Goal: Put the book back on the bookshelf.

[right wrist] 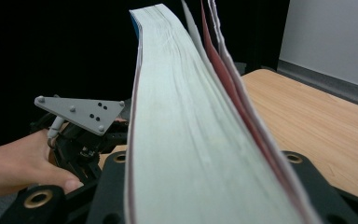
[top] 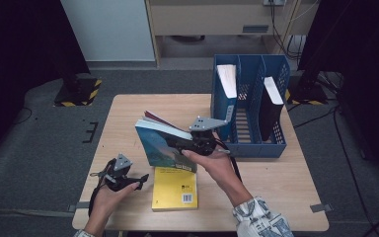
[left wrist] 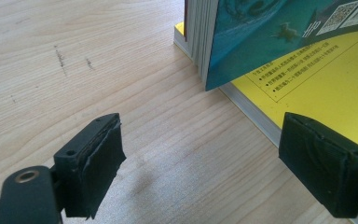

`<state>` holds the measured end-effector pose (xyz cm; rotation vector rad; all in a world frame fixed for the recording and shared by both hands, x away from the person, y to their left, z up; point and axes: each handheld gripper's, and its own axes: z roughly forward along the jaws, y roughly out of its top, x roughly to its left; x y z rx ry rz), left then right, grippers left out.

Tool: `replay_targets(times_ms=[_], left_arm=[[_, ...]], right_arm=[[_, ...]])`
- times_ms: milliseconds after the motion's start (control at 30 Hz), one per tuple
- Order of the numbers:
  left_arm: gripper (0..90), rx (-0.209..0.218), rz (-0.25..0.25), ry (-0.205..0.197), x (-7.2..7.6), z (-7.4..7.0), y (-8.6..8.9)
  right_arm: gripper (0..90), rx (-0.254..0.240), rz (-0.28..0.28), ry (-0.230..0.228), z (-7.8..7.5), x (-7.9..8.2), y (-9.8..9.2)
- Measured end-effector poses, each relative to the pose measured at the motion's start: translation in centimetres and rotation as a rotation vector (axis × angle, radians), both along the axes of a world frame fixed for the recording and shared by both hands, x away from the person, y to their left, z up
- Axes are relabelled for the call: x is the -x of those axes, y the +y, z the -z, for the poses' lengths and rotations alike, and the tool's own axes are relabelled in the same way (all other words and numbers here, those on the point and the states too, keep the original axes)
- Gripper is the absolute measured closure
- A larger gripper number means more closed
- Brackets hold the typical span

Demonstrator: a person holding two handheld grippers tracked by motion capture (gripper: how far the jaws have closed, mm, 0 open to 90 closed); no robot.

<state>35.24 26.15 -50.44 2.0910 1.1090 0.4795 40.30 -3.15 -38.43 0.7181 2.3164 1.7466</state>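
While clamped in the right gripper (top: 190, 144), blue book (top: 160, 145) stands tilted above the table (top: 276, 197), lower edge just over the yellow book (top: 174, 188). Gripped at the fore edge: in the right gripper view, the pale page block (right wrist: 182, 140) runs up between the two black jaws, pressed on both sides, with reddish loose leaves fanning at its right. Held near the table's middle, just left of the blue rack (top: 249, 106).

Left gripper (top: 145, 177) low over the table's near left, in a hand (top: 109, 197), close beside the yellow book. Jaws wide apart with only bare wood between them; nothing gripped. Seen from the left gripper view, pads (left wrist: 98, 163) flank plain tabletop, with the blue book's corner (left wrist: 242, 42) farther ahead, resting on or just above the yellow cover (left wrist: 321, 88); contact cannot be told. Right pad overlaps the yellow book's edge in that view.

Yellow book flat on the table near the front edge, cover up, barcode at its lower right.

Rack at the far right of the table, three slots: a white-edged book (top: 227, 81) upright in the left one, a dark book (top: 271, 106) leaning in the right one, middle slot between them.
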Motion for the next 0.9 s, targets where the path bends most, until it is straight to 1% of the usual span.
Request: replay_targets(times_ms=[67,133,200,367,433,533,600,667,733,800,900], left_arm=[[13.2,0.000,-0.002,0.001,0.0,0.0,0.1],[13.3,-0.005,-0.004,0.006,0.0,0.0,0.1],[13.3,-0.005,-0.007,0.009,-0.1,0.1,0.2],[11.9,-0.007,-0.003,0.014,-0.1,0.1,0.4],[10.3,-0.009,-0.004,0.025,-0.2,0.3,0.6],[9.5,-0.007,0.000,0.030,-0.2,0.4,0.7],[9.3,-0.007,-0.004,0.031,-0.3,0.4,0.8],[9.3,-0.006,-0.006,0.034,-0.3,0.5,0.8],[9.2,-0.012,-0.009,0.039,-0.3,0.5,0.9],[9.2,-0.009,-0.010,0.042,-0.3,0.5,1.0],[9.2,-0.007,-0.019,0.048,-0.4,0.6,1.1]], right_arm=[[62.3,0.005,0.004,-0.011,0.0,0.0,0.1],[65.7,0.007,0.007,-0.018,0.0,0.0,0.0],[67.3,0.000,0.006,-0.003,0.0,-0.2,0.0],[69.8,0.009,0.019,-0.004,-0.1,-0.5,0.0],[70.3,0.004,0.032,0.012,-0.2,-0.7,-0.1],[71.0,-0.001,0.062,0.029,-0.3,-1.1,-0.2],[71.7,-0.014,0.082,0.048,-0.3,-1.3,-0.3],[72.5,-0.034,0.100,0.072,-0.2,-1.6,-0.5],[73.1,-0.061,0.116,0.107,-0.1,-1.8,-0.7],[73.2,-0.086,0.131,0.136,0.0,-2.0,-1.0],[73.2,-0.107,0.140,0.160,0.2,-2.2,-1.2]])
